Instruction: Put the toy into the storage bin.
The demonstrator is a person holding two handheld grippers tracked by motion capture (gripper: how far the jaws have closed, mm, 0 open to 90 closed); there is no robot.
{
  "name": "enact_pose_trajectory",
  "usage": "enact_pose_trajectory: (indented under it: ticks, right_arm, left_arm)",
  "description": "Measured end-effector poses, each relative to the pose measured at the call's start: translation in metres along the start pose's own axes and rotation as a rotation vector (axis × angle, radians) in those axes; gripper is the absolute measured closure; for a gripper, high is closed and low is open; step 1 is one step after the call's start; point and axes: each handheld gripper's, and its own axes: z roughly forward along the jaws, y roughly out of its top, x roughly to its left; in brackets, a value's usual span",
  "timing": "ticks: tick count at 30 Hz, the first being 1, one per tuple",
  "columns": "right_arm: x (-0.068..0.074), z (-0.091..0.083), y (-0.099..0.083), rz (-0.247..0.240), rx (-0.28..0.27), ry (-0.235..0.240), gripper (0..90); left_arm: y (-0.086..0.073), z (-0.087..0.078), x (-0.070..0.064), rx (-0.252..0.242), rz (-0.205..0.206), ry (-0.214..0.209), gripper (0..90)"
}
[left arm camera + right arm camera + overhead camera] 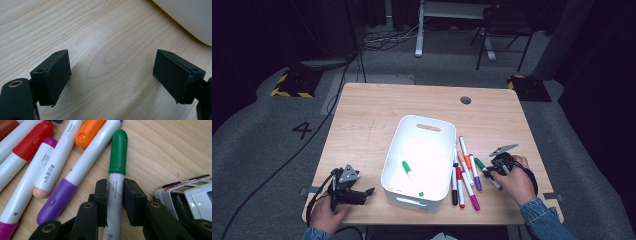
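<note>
Gripping 1 green marker (116, 157), right gripper (115, 195); 1 bin (398, 150).

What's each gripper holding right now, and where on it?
Right gripper clamps the green-capped marker on its white barrel just below the cap. Left gripper is open, holding nothing.

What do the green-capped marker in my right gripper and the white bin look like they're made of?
The green-capped marker, clamped in the right gripper, looks like smooth plastic: its cap carries a soft glossy highlight and its barrel has printed text. The white bin looks like moulded plastic with a satin finish, going by its rounded corners and cut-out handle slot.
</note>
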Motion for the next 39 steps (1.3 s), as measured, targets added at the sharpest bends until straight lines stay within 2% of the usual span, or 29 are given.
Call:
enact_pose_trajectory:
  ticks: [4,8,13,16,21,22,23,32,35,38,39]
  right_arm:
    - [0.000,-0.001,0.001,0.012,0.022,-0.016,76.9]
    - [-0.002,-0.001,0.002,0.036,0.034,-0.007,77.0]
    - [-0.003,-0.009,0.005,0.044,0.000,-0.004,77.0]
    - [-0.001,-0.025,0.011,0.027,-0.038,-0.002,77.1]
    - [0.004,-0.042,0.019,0.012,-0.079,0.010,77.1]
    - [0.006,-0.052,0.023,0.004,-0.100,0.012,77.0]
    - [0.006,-0.052,0.023,0.004,-0.100,0.012,77.0]
    - [0.014,-0.087,0.039,-0.040,-0.159,0.024,77.0]
    - [0.018,-0.097,0.043,-0.049,-0.178,0.032,77.0]
    - [0.029,-0.109,0.049,-0.089,-0.190,0.052,77.1]
    - [0.029,-0.109,0.049,-0.089,-0.190,0.052,77.1]
  left_arm:
    - [0.000,0.000,0.000,-0.001,-0.001,-0.001,15.0]
    - [0.000,0.000,0.000,-0.001,-0.005,-0.005,15.0]
    - [0.000,0.000,0.000,-0.001,-0.005,-0.004,15.0]
    - [0.000,0.000,0.000,0.000,-0.002,-0.004,15.0]
    - [0.000,0.000,0.000,0.000,0.001,0.000,14.9]
    - [0.000,0.000,0.000,-0.002,-0.003,-0.004,15.0]
    - [0.000,0.000,0.000,-0.001,-0.004,-0.004,15.0]
    - [0.000,0.000,0.000,-0.001,-0.002,-0.004,15.0]
    - [0.000,0.000,0.000,-0.001,-0.001,-0.002,14.9]
    - [0.000,0.000,0.000,0.000,-0.001,0.000,15.0]
    - [0.000,0.000,0.000,0.000,-0.003,-0.003,15.0]
